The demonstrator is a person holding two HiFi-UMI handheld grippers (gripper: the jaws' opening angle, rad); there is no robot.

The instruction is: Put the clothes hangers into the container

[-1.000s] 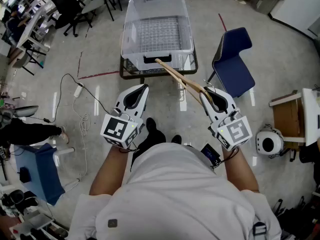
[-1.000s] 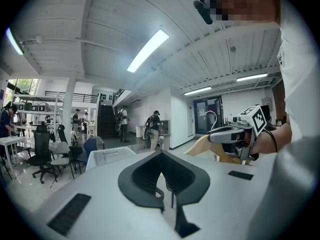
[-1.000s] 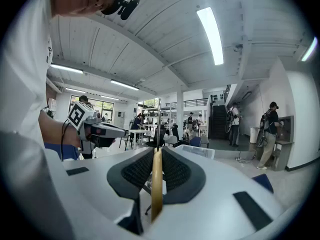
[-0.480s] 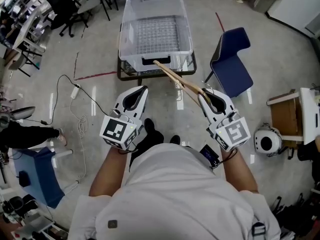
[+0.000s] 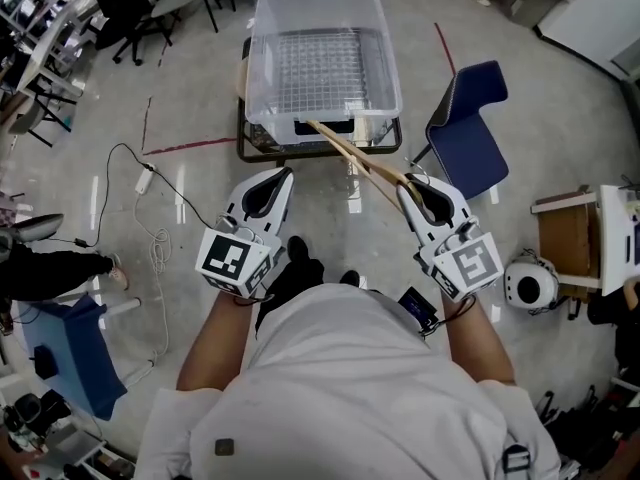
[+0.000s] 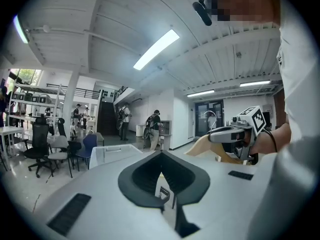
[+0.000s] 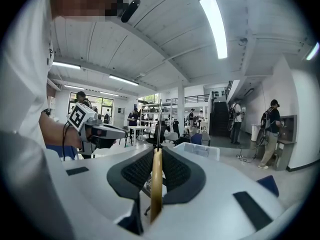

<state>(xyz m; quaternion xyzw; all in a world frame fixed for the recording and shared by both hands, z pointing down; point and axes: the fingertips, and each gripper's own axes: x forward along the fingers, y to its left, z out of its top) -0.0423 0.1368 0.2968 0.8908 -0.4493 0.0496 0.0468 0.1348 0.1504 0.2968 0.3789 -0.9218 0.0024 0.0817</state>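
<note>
In the head view a clear plastic container (image 5: 322, 60) stands on a low dark cart (image 5: 246, 146) ahead of me. My right gripper (image 5: 408, 190) is shut on a wooden clothes hanger (image 5: 355, 154), whose far end reaches the container's near rim. In the right gripper view the hanger (image 7: 156, 184) stands edge-on between the jaws of that gripper (image 7: 157, 151), with the container (image 7: 198, 150) beyond. My left gripper (image 5: 288, 174) is level beside it, jaws together and empty. In the left gripper view the left gripper (image 6: 161, 154) points at the container (image 6: 114, 154).
A blue chair (image 5: 468, 128) stands right of the cart. A white helmet-like object (image 5: 528, 288) and a wooden stool (image 5: 570, 236) lie at the right. A cable with a power strip (image 5: 146, 180) runs on the floor at left, near a blue stool (image 5: 62, 348).
Both grippers and the hanger have moved forward towards the container. The hanger's far end now lies at the container's near rim. The grip is unchanged.
</note>
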